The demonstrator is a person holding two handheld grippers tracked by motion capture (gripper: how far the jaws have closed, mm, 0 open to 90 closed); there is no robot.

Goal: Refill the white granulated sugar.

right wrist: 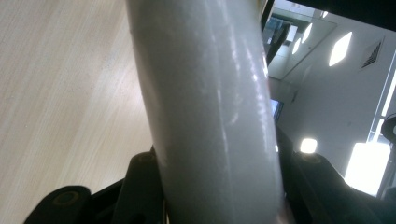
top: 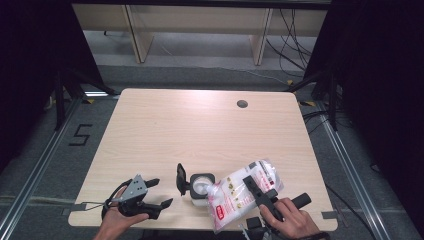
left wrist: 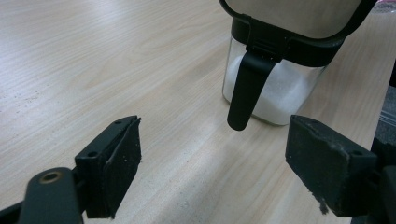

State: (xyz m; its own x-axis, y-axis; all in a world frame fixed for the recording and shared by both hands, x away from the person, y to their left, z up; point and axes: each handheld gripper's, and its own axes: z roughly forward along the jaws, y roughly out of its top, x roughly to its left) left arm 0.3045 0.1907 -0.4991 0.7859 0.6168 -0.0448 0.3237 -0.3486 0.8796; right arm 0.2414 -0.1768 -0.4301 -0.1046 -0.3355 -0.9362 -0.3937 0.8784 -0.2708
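The bench (top: pixel 200 130) carries everything near its front edge. My right gripper (top: pixel 261 192), toward the front right corner, has its jaws clamped on a white plastic bag (top: pixel 240 195) with red print, lifted and tilted, its lower end touching the canister's rim. The clear canister (top: pixel 201 188), part full of white grains, stands at the front edge's middle, its black lid (top: pixel 181 179) swung open upright. My left gripper (top: pixel 155 192), near the front left corner, has jaws spread wide, holding nothing, aimed at the canister.
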